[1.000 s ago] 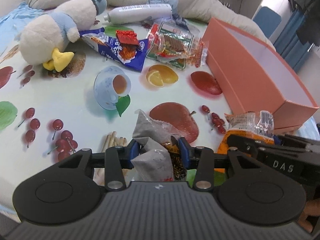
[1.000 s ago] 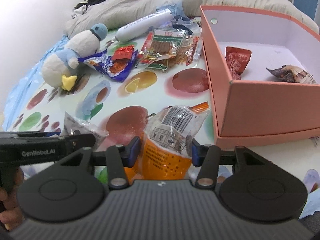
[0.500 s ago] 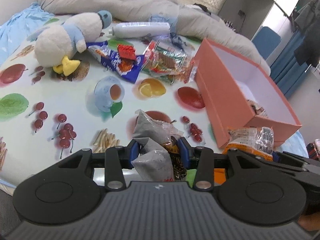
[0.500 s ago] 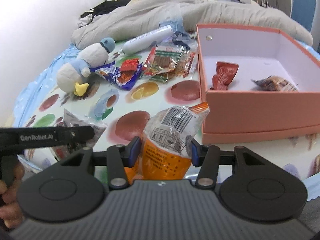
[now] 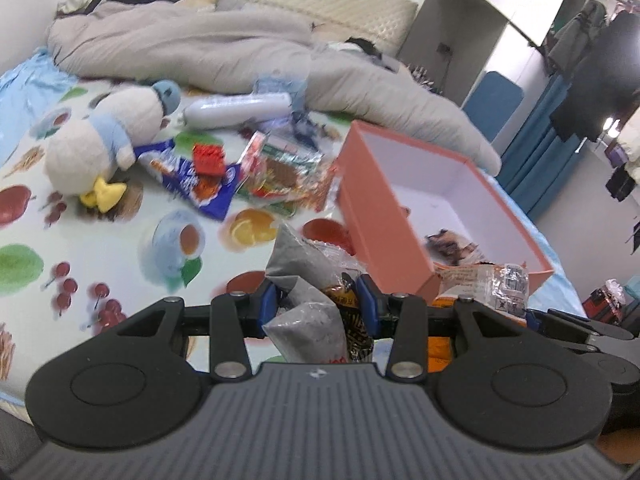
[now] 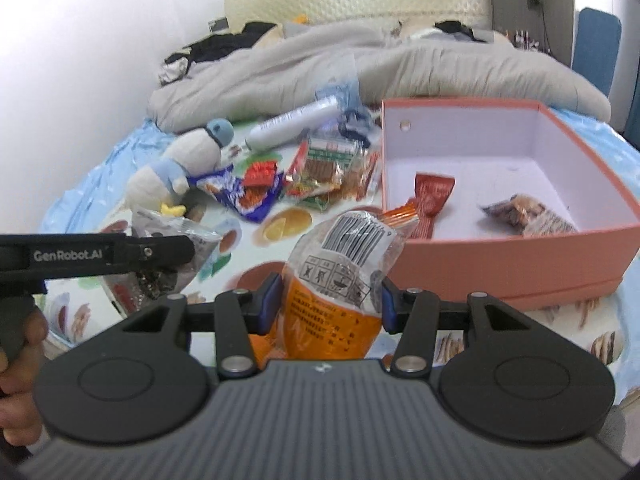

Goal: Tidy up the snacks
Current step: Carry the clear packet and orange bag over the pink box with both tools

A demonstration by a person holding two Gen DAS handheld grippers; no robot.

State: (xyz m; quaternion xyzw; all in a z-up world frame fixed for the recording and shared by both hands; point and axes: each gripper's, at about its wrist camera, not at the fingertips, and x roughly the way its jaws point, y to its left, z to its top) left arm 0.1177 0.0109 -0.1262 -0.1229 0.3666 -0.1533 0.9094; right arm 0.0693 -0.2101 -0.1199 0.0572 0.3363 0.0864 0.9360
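Through the left wrist camera I see my left gripper (image 5: 318,304) with its blue pads clamped on a crinkled grey foil snack pouch (image 5: 306,292), held up off the fruit-print tablecloth (image 5: 100,240). Red and gold print shows on the pouch's lower part, too blurred to read. The open salmon-pink cardboard box (image 5: 384,224) sits to the right, a brown wrapped snack (image 5: 450,242) on its white floor.

Through the right wrist camera, my right gripper (image 6: 329,302) is closed on an orange and clear plastic snack bag (image 6: 340,280), lifted just in front of the box's near-left corner. I can make out a barcode and a row of small pictogram squares; the orange panel's fine print is unreadable. The other gripper's arm reads "GenRobot.AI". Inside the box lie a red sachet (image 6: 432,196) and the brown wrapped snack. More packets sit piled beside a white and blue plush duck (image 6: 180,168).
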